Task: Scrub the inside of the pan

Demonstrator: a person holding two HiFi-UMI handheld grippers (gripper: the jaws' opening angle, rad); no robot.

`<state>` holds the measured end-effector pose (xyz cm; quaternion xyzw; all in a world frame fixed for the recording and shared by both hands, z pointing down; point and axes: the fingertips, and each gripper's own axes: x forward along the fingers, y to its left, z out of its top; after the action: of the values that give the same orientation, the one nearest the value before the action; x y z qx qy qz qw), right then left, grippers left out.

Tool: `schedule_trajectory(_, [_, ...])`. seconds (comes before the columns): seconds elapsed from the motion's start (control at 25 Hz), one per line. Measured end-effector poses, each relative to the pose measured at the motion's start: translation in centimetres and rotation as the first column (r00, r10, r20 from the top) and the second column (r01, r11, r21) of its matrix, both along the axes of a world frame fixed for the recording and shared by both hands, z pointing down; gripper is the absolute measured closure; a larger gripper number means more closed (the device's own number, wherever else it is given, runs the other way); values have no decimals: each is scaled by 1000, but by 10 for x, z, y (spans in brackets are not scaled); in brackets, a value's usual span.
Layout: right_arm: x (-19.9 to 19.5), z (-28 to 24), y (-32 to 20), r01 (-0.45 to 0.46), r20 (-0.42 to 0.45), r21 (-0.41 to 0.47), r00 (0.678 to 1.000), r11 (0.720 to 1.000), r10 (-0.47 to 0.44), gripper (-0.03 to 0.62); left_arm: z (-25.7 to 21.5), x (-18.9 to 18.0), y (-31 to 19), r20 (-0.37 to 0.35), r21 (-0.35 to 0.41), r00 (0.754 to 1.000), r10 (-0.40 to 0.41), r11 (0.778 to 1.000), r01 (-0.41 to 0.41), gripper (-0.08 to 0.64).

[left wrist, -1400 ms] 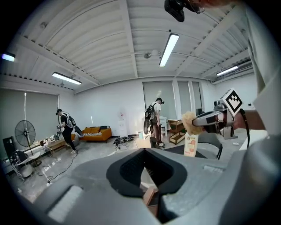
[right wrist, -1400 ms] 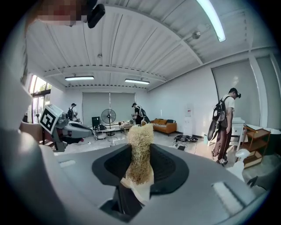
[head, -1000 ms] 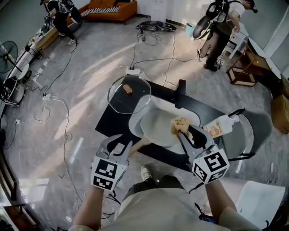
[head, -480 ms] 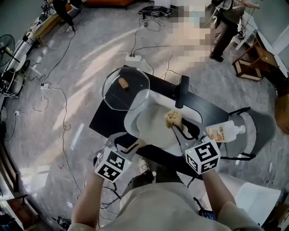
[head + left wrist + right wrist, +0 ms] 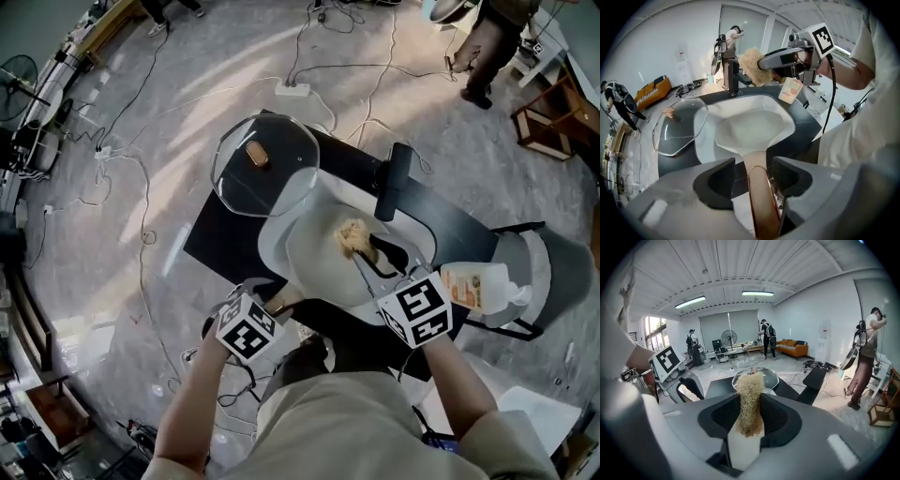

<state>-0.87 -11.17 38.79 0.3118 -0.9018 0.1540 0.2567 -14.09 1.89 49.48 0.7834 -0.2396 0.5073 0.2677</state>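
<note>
The white pan [image 5: 314, 253] sits on a black table [image 5: 225, 239], its brown handle [image 5: 282, 302] pointing toward me. My left gripper [image 5: 265, 306] straddles that handle [image 5: 763, 201]. Its jaws are opening, and gaps show between the pads and the handle. My right gripper [image 5: 364, 255] is shut on a tan fibrous scrubber [image 5: 351, 236], which it holds over the inside of the pan near its far right part. In the right gripper view the scrubber [image 5: 750, 399] stands upright between the jaws of the right gripper [image 5: 750, 414].
A glass lid [image 5: 262, 167] with a brown knob lies on the table left of the pan. A soap bottle [image 5: 480, 286] lies at the right, with a black upright bar [image 5: 394, 181] behind the pan. Cables cross the floor. People stand far off by the walls.
The right gripper has carried the scrubber from the pan's right rim inward over the pan floor. The left gripper has stayed at the handle's end. The head view has shifted.
</note>
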Motion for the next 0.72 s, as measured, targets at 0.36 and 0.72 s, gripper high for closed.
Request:
schedule_trajectory(0.36, [-6,50,1,65,40,-132,997,989,-60,457,34,4,0,102,-155,992,69,986,-53,291])
schedule_trajectory(0.72, [-8,84,5,104,47,-198,994,975,-97,456,63,4,23,162,-381,964,211,914,-136,291])
